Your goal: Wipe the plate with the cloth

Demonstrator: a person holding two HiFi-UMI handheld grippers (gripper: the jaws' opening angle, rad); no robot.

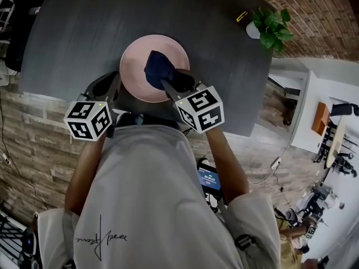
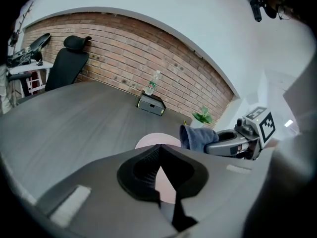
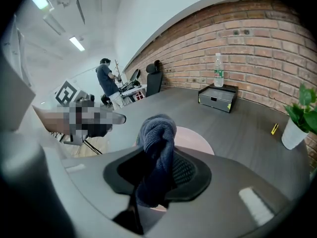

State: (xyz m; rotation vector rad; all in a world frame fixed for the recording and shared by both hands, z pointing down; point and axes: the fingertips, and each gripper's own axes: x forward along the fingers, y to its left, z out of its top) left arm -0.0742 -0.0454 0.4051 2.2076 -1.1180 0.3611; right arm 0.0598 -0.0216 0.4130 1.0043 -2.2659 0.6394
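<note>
Desk (image 1: 73,32): dark grey, rounded at its near-left corner, brick wall behind its far edge.

Plate (image 1: 137,60): pink, round, flat on the desk close to the near edge, straight ahead of me. It is the biggest item on the surface.

Right hand-held gripper (image 3: 159,155): clamped on the cloth (image 3: 157,138). It reaches in over the plate's near-right rim, pointing downward.

Left hand-held gripper (image 2: 159,150): jaws narrow, tips together, nothing held. Pink of the plate shows through the slit behind the tips. It sits at the plate's near-left rim, and I cannot tell whether it touches the rim.

Plant (image 1: 271,26): green, in a white pot, on the far-right corner of the desk, well apart from the plate.

Cloth: dark blue, bunched, standing up out of the right jaws. In the head view it covers the middle and right of the plate. I cannot tell whether it touches the plate.

Black box (image 2: 151,104): on the desk by the brick wall, with a clear bottle (image 3: 218,71) upright on top of it.
</note>
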